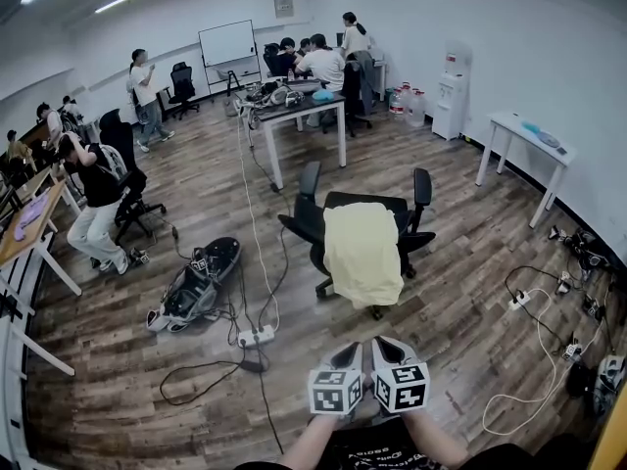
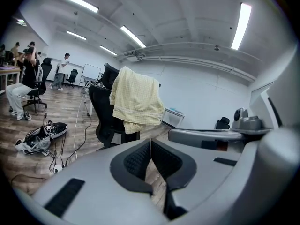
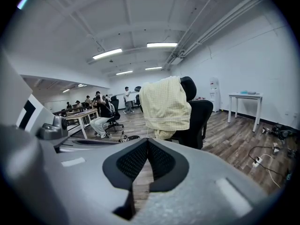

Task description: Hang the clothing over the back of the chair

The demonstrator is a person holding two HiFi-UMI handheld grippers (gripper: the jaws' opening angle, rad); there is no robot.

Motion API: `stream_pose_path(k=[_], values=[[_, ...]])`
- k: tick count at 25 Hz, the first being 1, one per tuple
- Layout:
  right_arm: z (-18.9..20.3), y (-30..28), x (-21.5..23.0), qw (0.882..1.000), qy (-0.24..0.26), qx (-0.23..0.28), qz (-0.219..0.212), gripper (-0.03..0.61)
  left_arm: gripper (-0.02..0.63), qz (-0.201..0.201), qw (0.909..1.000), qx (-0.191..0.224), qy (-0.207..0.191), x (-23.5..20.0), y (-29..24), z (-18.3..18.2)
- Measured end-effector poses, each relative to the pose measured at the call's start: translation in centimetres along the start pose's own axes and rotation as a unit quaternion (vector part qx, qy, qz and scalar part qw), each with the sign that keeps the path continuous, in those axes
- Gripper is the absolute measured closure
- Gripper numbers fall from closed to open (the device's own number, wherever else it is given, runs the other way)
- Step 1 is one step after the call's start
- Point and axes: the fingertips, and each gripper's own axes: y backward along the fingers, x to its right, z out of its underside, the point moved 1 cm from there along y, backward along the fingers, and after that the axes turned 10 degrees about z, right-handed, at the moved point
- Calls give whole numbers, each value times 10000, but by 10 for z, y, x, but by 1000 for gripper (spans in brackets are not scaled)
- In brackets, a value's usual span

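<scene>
Clothing [image 1: 362, 253], one yellow piece, draped over one black chair [image 1: 402, 213]

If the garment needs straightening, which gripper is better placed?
Left, marginally: left gripper and right gripper are shut, empty, side by side short of the chair; left lines up closer with the garment.

This is an open office or lab workroom. People [image 1: 323, 62] sit on swivel chairs [image 1: 181, 81] around a cluttered tabletop [image 1: 294, 109]. A whiteboard [image 1: 227, 42] and water dispenser [image 1: 451, 91] line the walls, and cables [image 1: 257, 233] cross the wood floor [image 1: 441, 262]
</scene>
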Motion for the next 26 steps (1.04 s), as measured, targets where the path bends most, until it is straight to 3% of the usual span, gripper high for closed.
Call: stream_pose_path(k=[20, 26], values=[[0, 2, 5, 9999, 87, 35, 45, 574, 603, -26, 9996, 252, -115, -7, 6, -13], [3, 1, 3, 10000, 82, 2, 22, 574, 603, 6, 9998, 146, -115, -5, 4, -7]])
